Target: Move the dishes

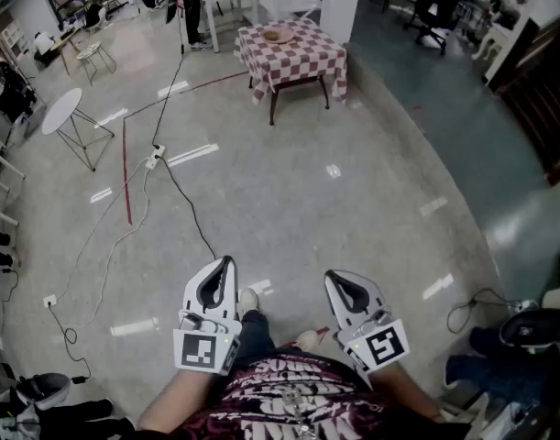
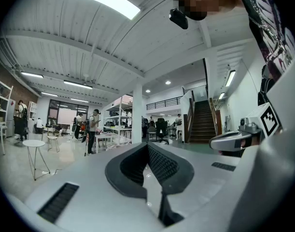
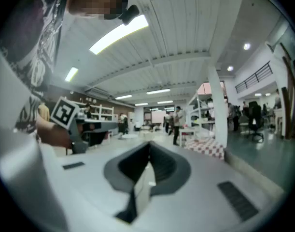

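A small table with a red and white checked cloth (image 1: 291,51) stands far ahead across the floor, with a round dish (image 1: 279,35) on top. The same checked table (image 3: 206,148) shows at the right of the right gripper view. My left gripper (image 1: 227,262) and right gripper (image 1: 333,276) are held side by side close to my body, level, far from the table. Both are shut with nothing between the jaws. In the left gripper view the left gripper (image 2: 148,145) points into the hall; the right gripper (image 3: 148,144) does the same in its own view.
A black cable (image 1: 181,195) and a red line (image 1: 126,172) cross the floor ahead on the left. A round white side table (image 1: 61,111) stands at the left. A person (image 1: 190,5) stands by white tables at the back. A white pillar (image 1: 341,3) rises behind the checked table.
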Tool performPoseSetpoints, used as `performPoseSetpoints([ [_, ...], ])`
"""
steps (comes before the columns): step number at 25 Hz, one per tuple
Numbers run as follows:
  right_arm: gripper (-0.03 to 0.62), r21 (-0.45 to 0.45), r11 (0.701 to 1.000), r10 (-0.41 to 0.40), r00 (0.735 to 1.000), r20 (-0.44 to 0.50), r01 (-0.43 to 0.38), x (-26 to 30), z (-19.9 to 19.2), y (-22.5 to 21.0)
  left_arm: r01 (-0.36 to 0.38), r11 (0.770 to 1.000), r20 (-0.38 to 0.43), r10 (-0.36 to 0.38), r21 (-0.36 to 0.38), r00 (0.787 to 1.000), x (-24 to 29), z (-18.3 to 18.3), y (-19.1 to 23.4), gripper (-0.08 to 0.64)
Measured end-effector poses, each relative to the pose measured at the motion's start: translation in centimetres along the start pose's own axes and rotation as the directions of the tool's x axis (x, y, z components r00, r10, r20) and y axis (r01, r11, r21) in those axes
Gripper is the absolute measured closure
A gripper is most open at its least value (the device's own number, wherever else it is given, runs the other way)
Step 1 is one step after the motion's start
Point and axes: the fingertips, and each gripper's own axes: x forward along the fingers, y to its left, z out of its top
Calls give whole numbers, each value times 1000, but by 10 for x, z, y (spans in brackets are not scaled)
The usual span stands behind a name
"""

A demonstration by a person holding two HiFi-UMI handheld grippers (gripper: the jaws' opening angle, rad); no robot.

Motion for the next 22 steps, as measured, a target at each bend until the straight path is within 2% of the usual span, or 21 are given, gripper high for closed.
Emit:
performPoseSetpoints([
  [7, 558, 4, 1000, -23, 1000, -9, 23, 90, 7, -10, 46, 999, -18, -45, 4, 999, 55, -12, 61, 535],
  [13, 557, 23, 996, -82, 996, -28, 83, 171, 25, -6, 95, 995, 27, -94, -16, 995, 102, 3, 136, 535],
  [17, 557, 28, 992, -121, 991, -56, 123, 203, 33, 2, 120, 991, 48, -117, -55, 992, 119, 6, 172, 535],
  [22, 557, 17, 990, -135, 987, -92, 137, 225, 34, 7, 122, 988, 29, -120, -98, 992, 129, -7, 202, 535],
])
